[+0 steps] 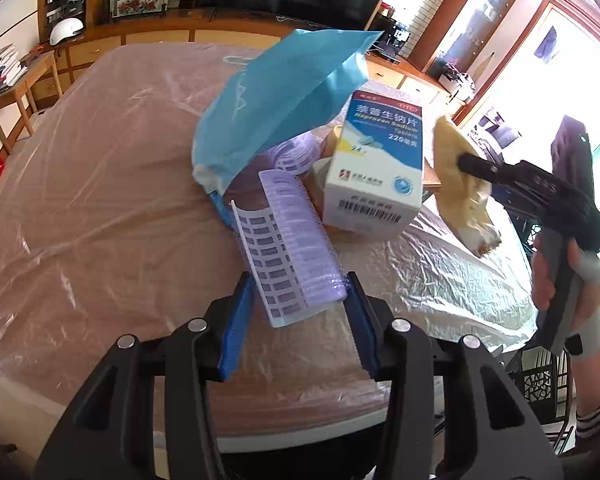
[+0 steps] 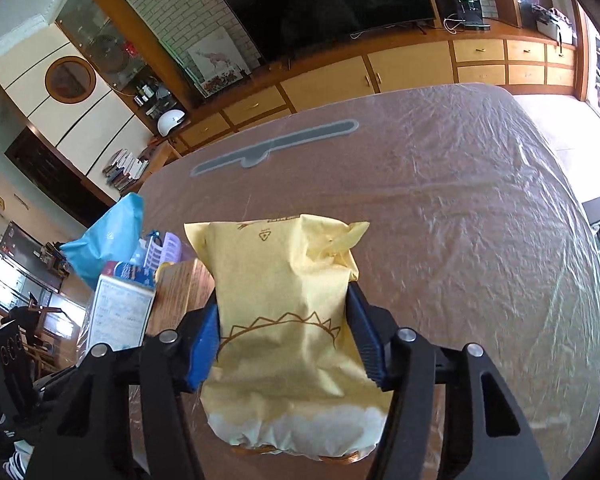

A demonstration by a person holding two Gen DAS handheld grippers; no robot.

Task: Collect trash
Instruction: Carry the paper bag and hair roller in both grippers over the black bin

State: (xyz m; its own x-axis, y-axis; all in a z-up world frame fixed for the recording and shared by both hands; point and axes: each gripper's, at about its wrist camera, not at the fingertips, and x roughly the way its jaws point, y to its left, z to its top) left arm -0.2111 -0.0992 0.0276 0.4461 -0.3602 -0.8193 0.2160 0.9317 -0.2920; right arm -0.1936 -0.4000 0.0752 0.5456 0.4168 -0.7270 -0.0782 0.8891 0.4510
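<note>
My left gripper (image 1: 300, 284) is shut on a lavender plastic packet (image 1: 292, 240) with a printed label sheet, which stretches away from the fingers toward the pile. Beyond it lie a blue plastic bag (image 1: 276, 100) and a white and blue medicine box (image 1: 376, 164). My right gripper (image 2: 284, 292) is shut on a crumpled yellow paper wrapper (image 2: 284, 320), held clear of the table. The left wrist view shows that gripper (image 1: 472, 164) from the side at the right, in a person's hand (image 1: 548, 276), with the wrapper (image 1: 456, 184). The right wrist view has the bag (image 2: 104, 236) and box (image 2: 120, 312) at its left.
A large table (image 2: 460, 200) covered in crinkled clear film fills both views. A grey strip (image 2: 276, 144) lies on its far part. A wooden board (image 2: 180, 292) sits under the box. Cabinets and a TV line the far wall. A dark chair (image 1: 540, 384) stands off the table's right edge.
</note>
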